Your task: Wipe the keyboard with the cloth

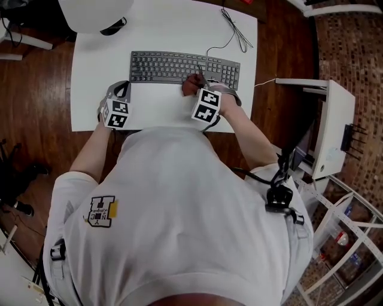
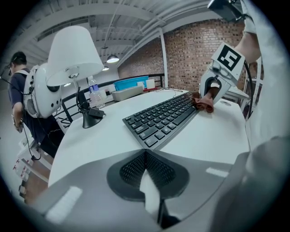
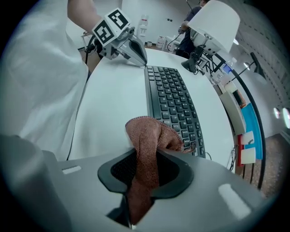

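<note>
A black keyboard (image 1: 179, 67) lies across the white table (image 1: 155, 110). My right gripper (image 1: 200, 83) points steeply down at the keyboard's front edge, right of the middle, and is shut on a reddish-brown cloth (image 1: 190, 86). In the right gripper view the cloth (image 3: 147, 140) bunches out from between the jaws (image 3: 145, 158) and its folded end lies against the keyboard (image 3: 172, 97). My left gripper (image 1: 121, 89) hovers at the keyboard's left front corner with its jaws together and nothing in them (image 2: 146, 156). From the left gripper view the keyboard (image 2: 161, 118) runs away to the cloth (image 2: 204, 103).
A white lamp (image 1: 96, 15) on a dark base (image 2: 90, 118) stands behind the keyboard's left end. The keyboard's cable (image 1: 234, 33) runs off the table's back right. A white cabinet (image 1: 335, 128) stands to the right. A water bottle (image 2: 94, 93) and a person (image 2: 18, 90) are in the background.
</note>
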